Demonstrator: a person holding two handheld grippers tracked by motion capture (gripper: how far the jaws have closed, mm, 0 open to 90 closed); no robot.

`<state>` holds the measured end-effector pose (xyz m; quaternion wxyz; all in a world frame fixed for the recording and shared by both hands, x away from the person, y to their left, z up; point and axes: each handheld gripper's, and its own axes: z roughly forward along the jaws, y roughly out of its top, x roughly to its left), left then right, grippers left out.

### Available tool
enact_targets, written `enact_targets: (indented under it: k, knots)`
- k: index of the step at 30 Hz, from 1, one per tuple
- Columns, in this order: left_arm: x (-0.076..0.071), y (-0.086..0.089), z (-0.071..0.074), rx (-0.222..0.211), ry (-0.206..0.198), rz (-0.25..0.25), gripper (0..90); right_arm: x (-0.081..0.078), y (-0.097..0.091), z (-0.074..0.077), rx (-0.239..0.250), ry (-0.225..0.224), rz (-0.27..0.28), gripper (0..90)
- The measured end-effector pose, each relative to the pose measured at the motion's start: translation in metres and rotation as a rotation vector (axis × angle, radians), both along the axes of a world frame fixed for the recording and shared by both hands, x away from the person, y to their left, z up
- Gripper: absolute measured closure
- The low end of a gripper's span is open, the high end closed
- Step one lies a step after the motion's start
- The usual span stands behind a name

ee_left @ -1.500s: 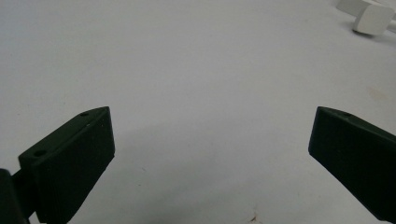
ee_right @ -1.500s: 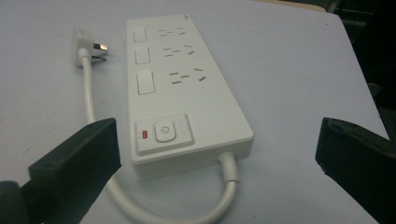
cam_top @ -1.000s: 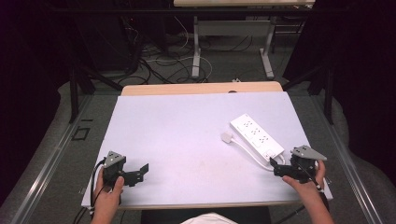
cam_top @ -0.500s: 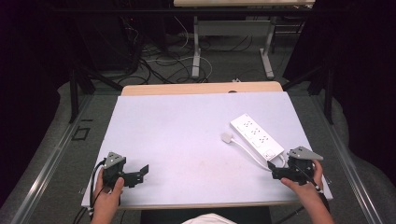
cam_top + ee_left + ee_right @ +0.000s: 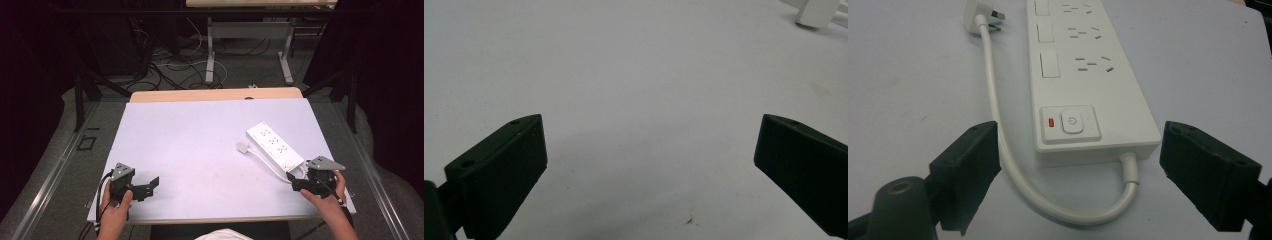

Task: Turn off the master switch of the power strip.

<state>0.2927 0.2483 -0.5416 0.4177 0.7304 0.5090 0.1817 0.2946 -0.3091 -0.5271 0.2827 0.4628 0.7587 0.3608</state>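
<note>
Two claws are resting low over a white worktop (image 5: pixel 200 140), each held by one of the person's hands at the near edge. The left claw (image 5: pixel 149 186) is sitting at the near left corner with its jaws spread wide and nothing between them; in the left gripper view (image 5: pixel 649 165) bare worktop is showing between the two black jaws, with a small brownish mark just ahead of them. Far ahead of this claw and off to its right, a white plug (image 5: pixel 816 12) is lying on the surface.

The right claw (image 5: pixel 295 182) is sitting at the near right corner, its jaws also spread wide and gripping nothing. Directly ahead of it, a white power strip (image 5: pixel 1088 75) is lying flat, its near end just beyond the jaw tips and between their lines. On that near end a power button (image 5: pixel 1071 121) is facing up, with a small red indicator (image 5: pixel 1051 122) beside it. Three rows of sockets are running away from the claw along the strip. A white cord (image 5: pixel 993 100) is leaving the strip's near end, looping close in front of the claw, then running away along the strip's left side to the plug (image 5: pixel 980 15) beside the far end.

In the high view the strip (image 5: pixel 274 145) is lying at an angle, well apart from the left claw.
</note>
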Motion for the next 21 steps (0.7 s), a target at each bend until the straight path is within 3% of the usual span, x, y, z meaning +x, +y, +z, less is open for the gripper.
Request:
enact_targets:
  k: [9, 21]
  knots:
    - [-0.0001, 0.0002, 0.0001, 0.0, -0.002, 0.001, 0.7, -0.0003, 0.0008, 0.0023, 0.012, 0.032, 0.011, 17.4]
    - [-0.0001, 0.0002, 0.0003, 0.0, -0.001, -0.001, 0.7, -0.0027, 0.001, 0.0075, -0.012, 0.062, 0.017, 23.4]
